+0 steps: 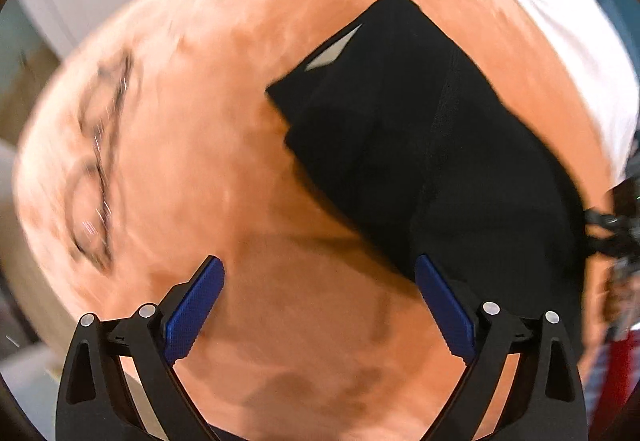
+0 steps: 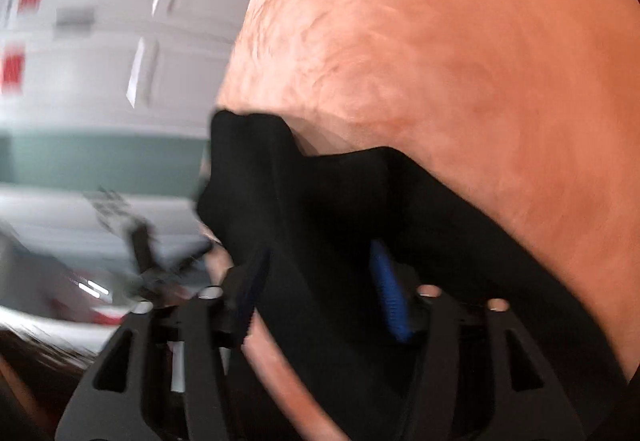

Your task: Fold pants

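Black pants (image 1: 420,145) lie folded into a thick strip on the orange cover (image 1: 200,121), with a small white label (image 1: 332,49) showing near their far end. My left gripper (image 1: 319,265) hovers above the cover, open and empty, and its right blue pad (image 1: 444,305) is close to the near edge of the pants. In the blurred right wrist view, a fold of the black pants (image 2: 320,193) hangs between the fingers of my right gripper (image 2: 320,249). Its jaws stand apart and the blue pads (image 2: 390,297) do not visibly squeeze the cloth.
A pair of glasses (image 1: 96,161) lies on the orange cover to the left. White fabric (image 1: 560,21) borders the cover at the upper right. White panelled doors (image 2: 100,41) stand beyond the cover's edge. A blurred dark object (image 1: 616,225) sits at the right rim.
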A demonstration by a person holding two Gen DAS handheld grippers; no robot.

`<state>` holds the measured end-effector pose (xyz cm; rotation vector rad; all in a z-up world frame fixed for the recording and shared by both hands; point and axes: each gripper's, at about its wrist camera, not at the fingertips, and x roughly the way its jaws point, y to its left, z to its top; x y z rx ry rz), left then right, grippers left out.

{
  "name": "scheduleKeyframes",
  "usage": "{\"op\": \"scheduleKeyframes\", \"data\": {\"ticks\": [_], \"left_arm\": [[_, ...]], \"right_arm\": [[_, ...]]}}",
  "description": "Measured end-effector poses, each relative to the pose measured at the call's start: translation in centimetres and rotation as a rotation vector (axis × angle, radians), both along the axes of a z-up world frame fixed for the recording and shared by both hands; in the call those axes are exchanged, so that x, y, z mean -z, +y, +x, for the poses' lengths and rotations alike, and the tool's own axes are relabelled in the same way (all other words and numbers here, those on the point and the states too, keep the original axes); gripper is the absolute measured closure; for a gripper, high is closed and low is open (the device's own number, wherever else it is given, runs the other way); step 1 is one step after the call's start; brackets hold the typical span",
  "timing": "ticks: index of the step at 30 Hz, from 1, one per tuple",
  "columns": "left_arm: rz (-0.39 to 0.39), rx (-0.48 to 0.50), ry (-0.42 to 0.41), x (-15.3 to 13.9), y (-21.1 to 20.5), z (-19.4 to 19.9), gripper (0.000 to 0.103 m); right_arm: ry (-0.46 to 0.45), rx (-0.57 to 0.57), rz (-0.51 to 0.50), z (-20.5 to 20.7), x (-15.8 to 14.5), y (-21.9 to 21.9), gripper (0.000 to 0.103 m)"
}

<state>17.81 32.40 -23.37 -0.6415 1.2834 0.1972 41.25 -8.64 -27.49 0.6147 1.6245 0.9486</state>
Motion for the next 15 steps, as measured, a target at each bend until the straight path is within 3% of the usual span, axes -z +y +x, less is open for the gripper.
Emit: {"op": "scheduleKeyframes", "data": {"ticks": [1,2,5,9,10,12,15], "left_arm": [[-0.074,-0.032,-0.012,0.3,0.5,-0.3,0.010],[-0.099,-0.048,-0.015,0.4,0.7,-0.3,0.010],[-0.122,-0.056,-0.037,0.5,0.7,0.5,0.012],[-0.145,-0.003,-0.077,0.4,-0.6,2.9,0.041],[-0.131,0.003,-0.063,0.7,-0.8,3.5,0.054],[-0.072,0.018,-0.045,1.0,-1.2,4.5,0.070],[-0.052,0.034,-0.046,0.8,-1.3,4.9,0.080]], "right_arm": [[0.049,0.022,0.002,0.5,1.0,0.0,0.045],[0.080,0.035,0.004,0.9,1.8,0.2,0.045],[0.104,0.063,0.026,1.5,2.2,2.0,0.045],[0.141,0.098,0.064,2.9,1.6,2.8,0.045],[0.186,0.120,0.099,3.1,2.1,2.3,0.045],[0.220,0.168,0.172,3.2,2.3,1.2,0.045],[0.199,0.250,0.229,3.4,2.1,0.0,0.045]]}}
